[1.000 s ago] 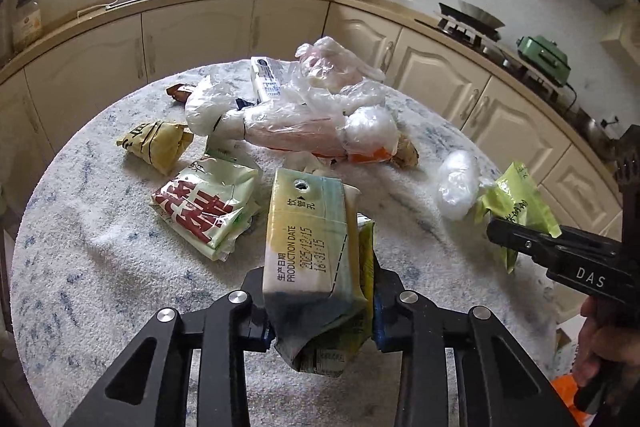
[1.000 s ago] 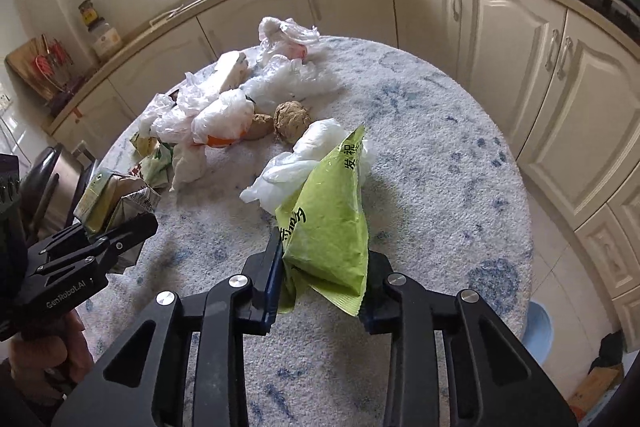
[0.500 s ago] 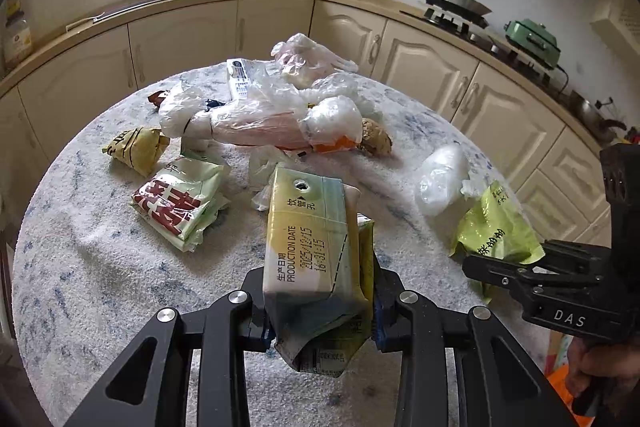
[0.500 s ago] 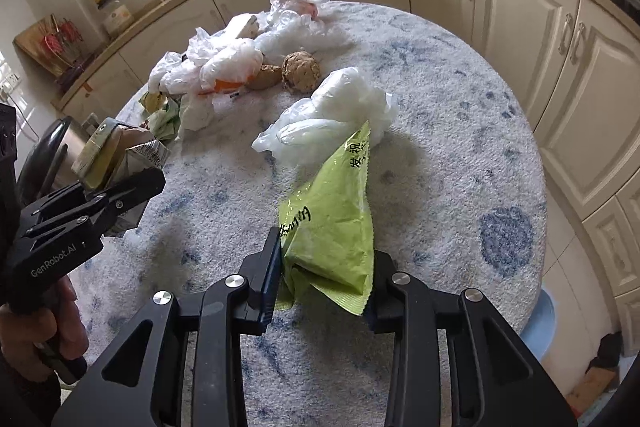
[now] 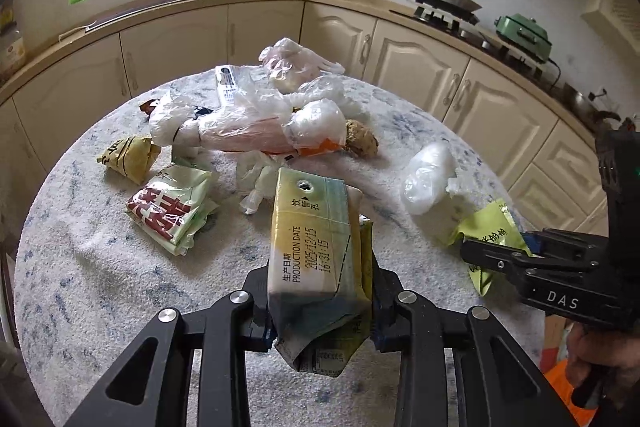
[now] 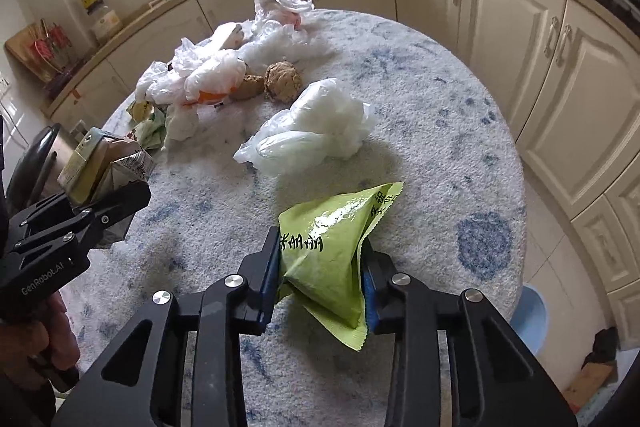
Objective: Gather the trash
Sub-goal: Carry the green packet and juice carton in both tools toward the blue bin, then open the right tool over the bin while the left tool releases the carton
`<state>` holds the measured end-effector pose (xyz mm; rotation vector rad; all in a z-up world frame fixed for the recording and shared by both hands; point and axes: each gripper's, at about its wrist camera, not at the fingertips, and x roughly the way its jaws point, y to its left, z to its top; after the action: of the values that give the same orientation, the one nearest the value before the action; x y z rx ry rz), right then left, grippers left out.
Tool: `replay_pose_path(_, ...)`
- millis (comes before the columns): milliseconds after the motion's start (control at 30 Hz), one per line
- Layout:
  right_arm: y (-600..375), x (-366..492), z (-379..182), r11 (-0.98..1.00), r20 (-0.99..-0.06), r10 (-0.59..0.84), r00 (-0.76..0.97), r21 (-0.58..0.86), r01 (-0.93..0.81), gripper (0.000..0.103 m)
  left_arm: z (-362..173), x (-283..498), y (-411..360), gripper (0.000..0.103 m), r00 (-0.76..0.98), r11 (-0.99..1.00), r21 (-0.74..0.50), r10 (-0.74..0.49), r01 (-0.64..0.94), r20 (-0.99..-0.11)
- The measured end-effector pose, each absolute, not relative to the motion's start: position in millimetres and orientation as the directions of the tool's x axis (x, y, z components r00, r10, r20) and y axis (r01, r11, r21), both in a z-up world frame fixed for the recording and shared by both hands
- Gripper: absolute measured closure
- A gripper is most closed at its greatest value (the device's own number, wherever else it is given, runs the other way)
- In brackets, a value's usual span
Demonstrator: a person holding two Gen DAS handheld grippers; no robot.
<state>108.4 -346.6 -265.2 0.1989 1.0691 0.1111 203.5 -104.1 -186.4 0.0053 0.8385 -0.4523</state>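
Left claw is clamped on a crushed yellow-green drink carton with a printed production date. The carton's long axis runs straight out along the fingers, its straw-hole end pointing away from the claw, and it hangs clear above the round speckled white-and-blue counter.

Right claw has a crinkled lime-green foil snack wrapper between its blue pads. The jaws are closing on it and the pads press both sides. The wrapper's long axis slants up and right from the claw, with its torn corner farthest out.

Both claws are loaded, so I'd guess the next move is a carry to a bin, and no bin is identifiable in either view. Only a pale blue round tub shows on the floor past the counter edge, to the right of the right claw. I can't tell if that's the target.

Remaining trash lies ahead of both claws:
- Crumpled clear plastic bag: straight ahead of the right claw, nearest to it.
- Flattened green-and-red printed packet: ahead-left of the left claw, so that hand is nearer.
- Small folded yellow wrapper: just beyond the packet.
- Heap of clear plastic bags with a brown lumpy ball at its right end: farther out.
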Motion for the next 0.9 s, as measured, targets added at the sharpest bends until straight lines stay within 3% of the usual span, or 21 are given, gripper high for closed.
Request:
replay_pose_path(267, -396.3, 73.6, -217.6, 0.952, -0.768, 0.203, 0.607, 0.301, 0.063, 0.069, -152.4, 188.3, -146.1, 0.073, 0.564, 0.85, -0.186, -0.475, 0.493, -0.675)
replay_pose_path(433, -478.8, 42.0, -205.7, 0.93, -0.756, 0.094, 0.648, 0.299, 0.215, 0.069, -139.8, 182.0, -236.4, 0.073, 0.479, 0.748, -0.187, -0.574, 0.637, -0.665)
replay_pose_path(633, -607.7, -8.0, -267.0, 0.83, -0.842, -0.043, 0.538, 0.269, 0.489, 0.069, -188.0, 179.1, -395.7, 0.072, 0.207, 0.591, -0.284, -0.625, 0.755, -0.752)
replay_pose_path(900, -701.9, -55.8, -393.6, 0.675, -0.922, 0.002, 0.386, 0.286, 0.68, 0.069, -306.9, 162.4, -546.6, 0.071, -0.061, 0.502, -0.332, -0.48, 0.798, -0.875)
